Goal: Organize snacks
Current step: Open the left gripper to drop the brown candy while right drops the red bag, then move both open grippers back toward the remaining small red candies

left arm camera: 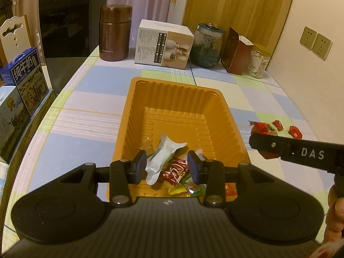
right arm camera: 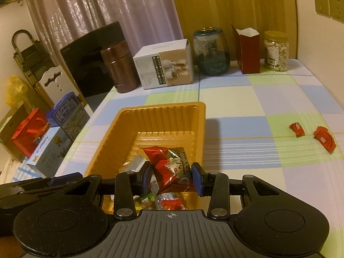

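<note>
An orange plastic tray [left arm camera: 137, 111] sits on the checked tablecloth and holds several wrapped snacks, among them a white pouch [left arm camera: 160, 157] and a red packet [left arm camera: 175, 171]. My left gripper [left arm camera: 167, 166] hovers open and empty over the tray's near end. My right gripper [right arm camera: 171, 175] is shut on a red snack packet [right arm camera: 172, 167] and holds it over the tray [right arm camera: 120, 137]. The right gripper also shows in the left wrist view [left arm camera: 301, 151] at the tray's right side. Loose red candies [right arm camera: 323, 139] lie on the cloth to the right, also seen in the left wrist view [left arm camera: 295, 132].
Along the table's far edge stand a brown canister [left arm camera: 115, 34], a white box [left arm camera: 163, 45], a glass jar [left arm camera: 207, 45], a dark red carton [left arm camera: 236, 51] and a jar of nuts [left arm camera: 259, 61]. Milk boxes [left arm camera: 28, 79] and a black appliance [left arm camera: 68, 28] stand on the left.
</note>
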Demonstrator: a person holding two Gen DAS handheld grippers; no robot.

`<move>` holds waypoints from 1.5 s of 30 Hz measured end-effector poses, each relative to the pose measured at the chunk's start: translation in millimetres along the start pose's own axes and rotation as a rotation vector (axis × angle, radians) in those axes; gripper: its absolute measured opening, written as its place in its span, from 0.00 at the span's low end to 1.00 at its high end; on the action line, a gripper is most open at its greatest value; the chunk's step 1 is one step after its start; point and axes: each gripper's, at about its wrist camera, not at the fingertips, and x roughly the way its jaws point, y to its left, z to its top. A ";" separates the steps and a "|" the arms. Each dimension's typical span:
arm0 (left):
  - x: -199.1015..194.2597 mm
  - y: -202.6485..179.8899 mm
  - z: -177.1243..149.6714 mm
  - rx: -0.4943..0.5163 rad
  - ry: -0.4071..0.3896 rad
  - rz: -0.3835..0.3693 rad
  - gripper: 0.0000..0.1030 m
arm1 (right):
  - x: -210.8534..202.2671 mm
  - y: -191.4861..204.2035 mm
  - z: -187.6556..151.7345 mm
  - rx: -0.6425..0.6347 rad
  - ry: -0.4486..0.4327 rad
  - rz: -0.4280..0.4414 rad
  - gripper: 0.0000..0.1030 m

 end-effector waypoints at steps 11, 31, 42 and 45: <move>-0.2 9.8 -0.1 -0.016 0.002 0.023 0.37 | 15.3 6.0 11.6 0.019 0.003 0.082 0.41; -26.4 -23.6 -14.6 0.015 -0.006 -0.028 0.43 | -45.3 -50.6 -27.9 0.170 -0.011 -0.042 0.71; -35.1 -76.2 -25.3 0.075 -0.005 -0.106 0.49 | -97.9 -88.2 -47.3 0.228 -0.042 -0.133 0.71; -34.0 -90.3 -26.7 0.092 -0.004 -0.128 0.51 | -110.0 -98.4 -49.9 0.240 -0.053 -0.155 0.71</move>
